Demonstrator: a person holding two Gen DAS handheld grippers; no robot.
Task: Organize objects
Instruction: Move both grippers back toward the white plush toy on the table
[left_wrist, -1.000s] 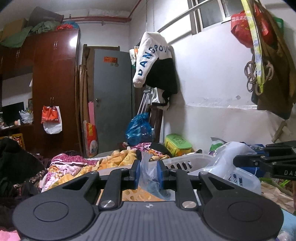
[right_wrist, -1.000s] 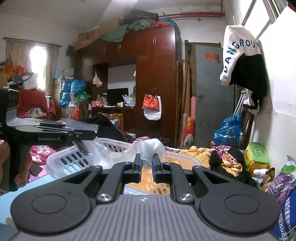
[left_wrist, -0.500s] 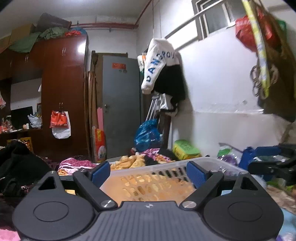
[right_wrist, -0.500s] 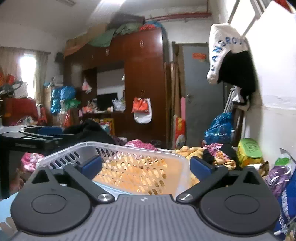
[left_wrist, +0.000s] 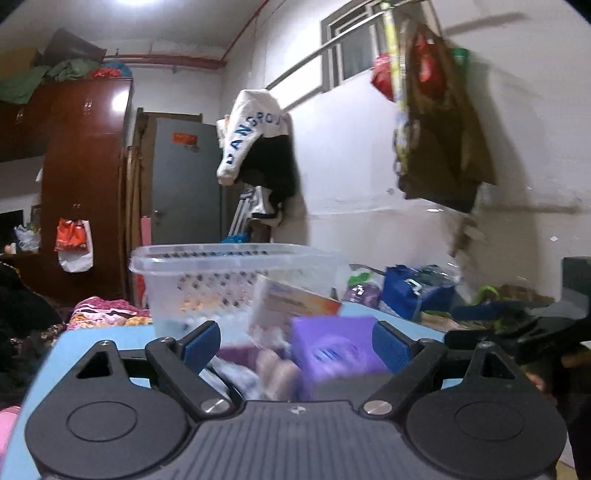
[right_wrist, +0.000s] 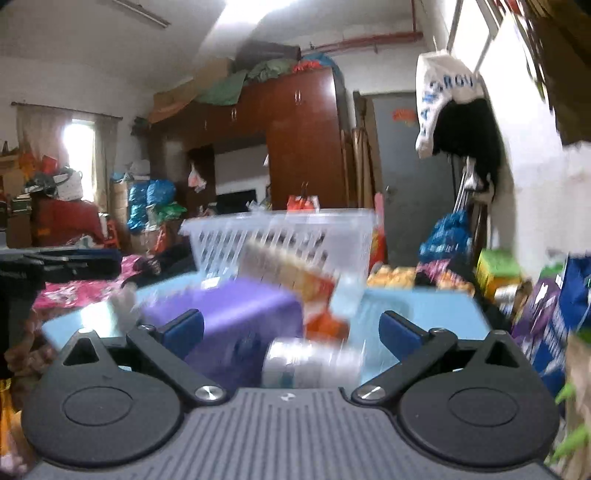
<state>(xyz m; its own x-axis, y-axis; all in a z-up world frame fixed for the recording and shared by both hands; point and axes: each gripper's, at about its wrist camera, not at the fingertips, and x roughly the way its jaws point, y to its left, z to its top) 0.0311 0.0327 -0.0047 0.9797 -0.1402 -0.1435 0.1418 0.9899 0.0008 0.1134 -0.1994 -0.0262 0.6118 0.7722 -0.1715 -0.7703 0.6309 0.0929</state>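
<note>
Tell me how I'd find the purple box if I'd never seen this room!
Start at the light blue table, where a see-through plastic basket stands at the far end. In front of the basket lies a small pile of packets. The purple box is the nearest, biggest one, solid violet, beside an orange and white carton.

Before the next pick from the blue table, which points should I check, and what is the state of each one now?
1. Left gripper open and holding nothing: ok.
2. Right gripper open and holding nothing: ok.
3. White basket upright on the blue table, behind the items: ok.
4. Purple box ahead between the right fingers: ok.
5. Orange and white box leans against the basket: ok.
6. Sharp view for aiming: not ok, the near items are blurred.
</note>
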